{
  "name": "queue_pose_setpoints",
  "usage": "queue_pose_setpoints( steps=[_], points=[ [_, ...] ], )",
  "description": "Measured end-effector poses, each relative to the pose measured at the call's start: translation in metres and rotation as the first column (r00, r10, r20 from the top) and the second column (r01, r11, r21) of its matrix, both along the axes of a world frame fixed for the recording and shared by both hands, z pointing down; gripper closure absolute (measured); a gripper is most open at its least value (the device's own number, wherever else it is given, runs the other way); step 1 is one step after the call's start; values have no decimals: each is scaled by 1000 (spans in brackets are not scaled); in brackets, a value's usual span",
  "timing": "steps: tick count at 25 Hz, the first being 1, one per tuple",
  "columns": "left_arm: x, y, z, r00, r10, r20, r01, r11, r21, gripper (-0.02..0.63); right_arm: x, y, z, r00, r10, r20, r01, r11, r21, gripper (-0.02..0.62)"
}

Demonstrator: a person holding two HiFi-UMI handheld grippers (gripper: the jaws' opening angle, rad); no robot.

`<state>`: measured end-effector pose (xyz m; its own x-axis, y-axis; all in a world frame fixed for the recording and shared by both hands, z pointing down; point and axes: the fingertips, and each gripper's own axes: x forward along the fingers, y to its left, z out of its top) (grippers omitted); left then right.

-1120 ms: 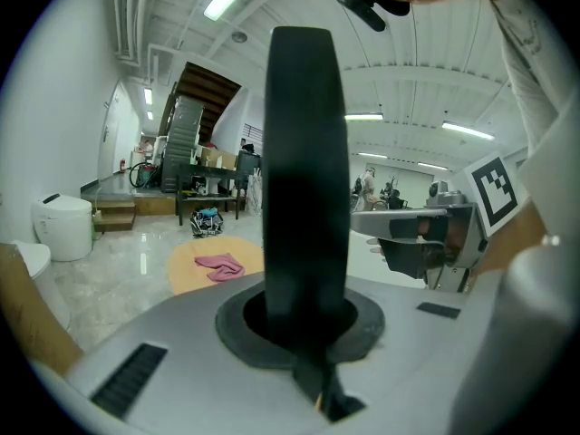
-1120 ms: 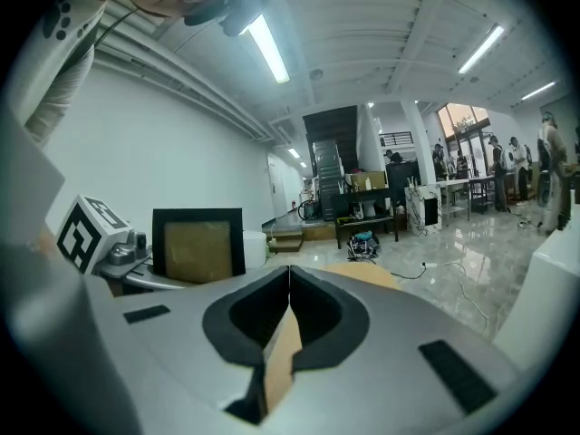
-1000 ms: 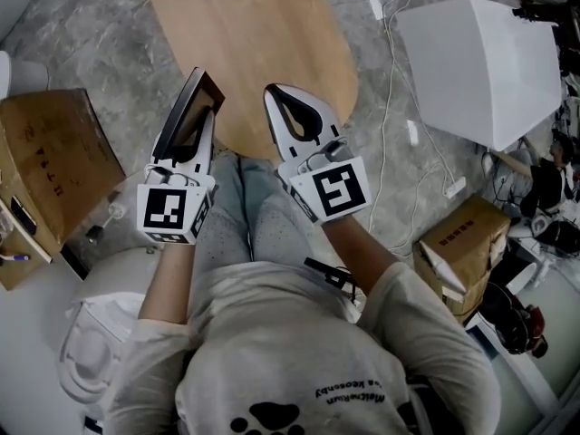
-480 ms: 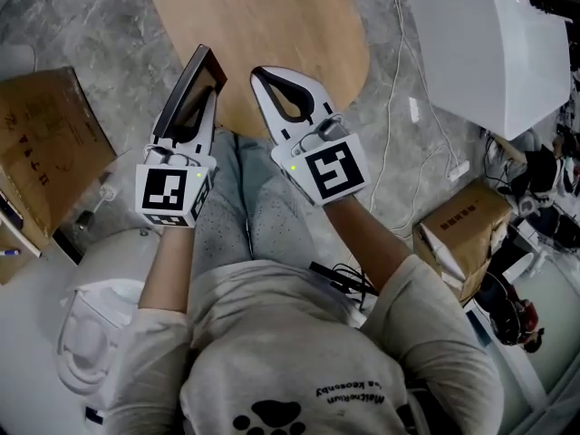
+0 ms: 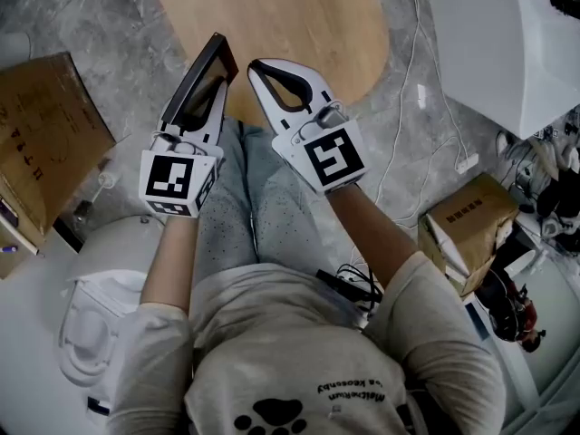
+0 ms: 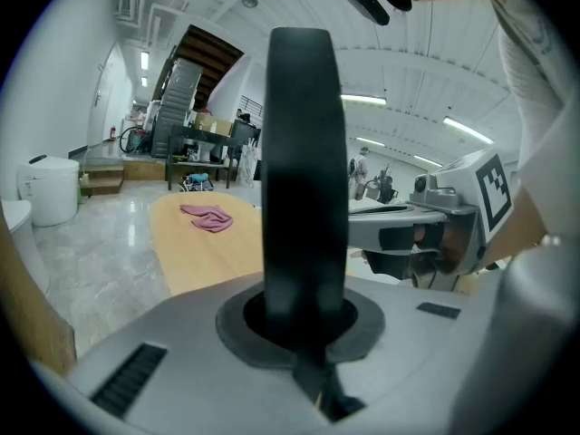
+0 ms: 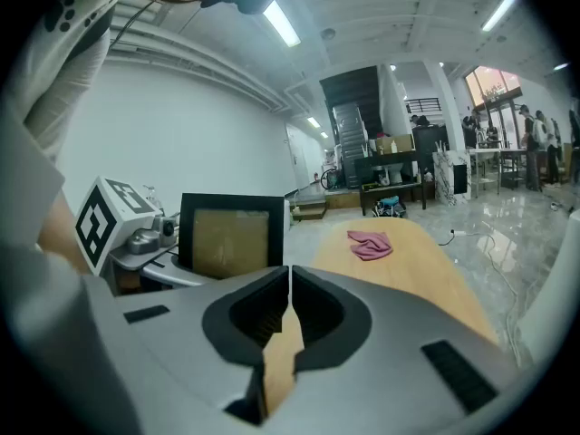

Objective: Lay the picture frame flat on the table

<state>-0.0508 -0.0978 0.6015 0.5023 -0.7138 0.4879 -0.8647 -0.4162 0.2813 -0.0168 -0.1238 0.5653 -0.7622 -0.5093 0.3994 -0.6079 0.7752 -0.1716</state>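
Head view looks down on the left gripper point(image 5: 201, 114), clamped on one edge of the black picture frame point(image 5: 205, 72). The frame stands upright and edge-on over the near end of the wooden table point(image 5: 299, 25), seemingly not touching it. Just beside it, the right gripper point(image 5: 261, 71) has its jaws pressed together on nothing. A pink cloth point(image 7: 370, 243) lies farther along the table.

The black picture frame point(image 5: 205, 69) stands upright, clamped in the left tool point(image 5: 210, 98), by the table point(image 5: 281, 16).
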Motion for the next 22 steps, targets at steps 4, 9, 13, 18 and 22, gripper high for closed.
queue_pose_setpoints(
  steps=[4, 9, 13, 18, 22],
  points=[
    [2, 5, 15, 1000, 17, -4, -17, 1000, -26, 588, 1, 4, 19, 1000, 10, 14, -9, 999, -41, 583],
    [6, 13, 34, 999, 36, -17, -37, 997, -64, 588, 3, 13, 37, 1000, -10, -2, 10, 997, -70, 581],
    [10, 15, 45, 998, 53, -36, -56, 995, -88, 588, 1, 20, 51, 999, -40, -24, 37, 993, -111, 496],
    [18, 22, 49, 992, 110, -54, -115, 990, -87, 588, 0, 31, 63, 996, -74, -42, 68, 987, -143, 476],
    [21, 29, 54, 984, 160, -79, -166, 982, -87, 588, -2, 34, 70, 995, -88, -55, 78, 985, -155, 476]
  ],
)
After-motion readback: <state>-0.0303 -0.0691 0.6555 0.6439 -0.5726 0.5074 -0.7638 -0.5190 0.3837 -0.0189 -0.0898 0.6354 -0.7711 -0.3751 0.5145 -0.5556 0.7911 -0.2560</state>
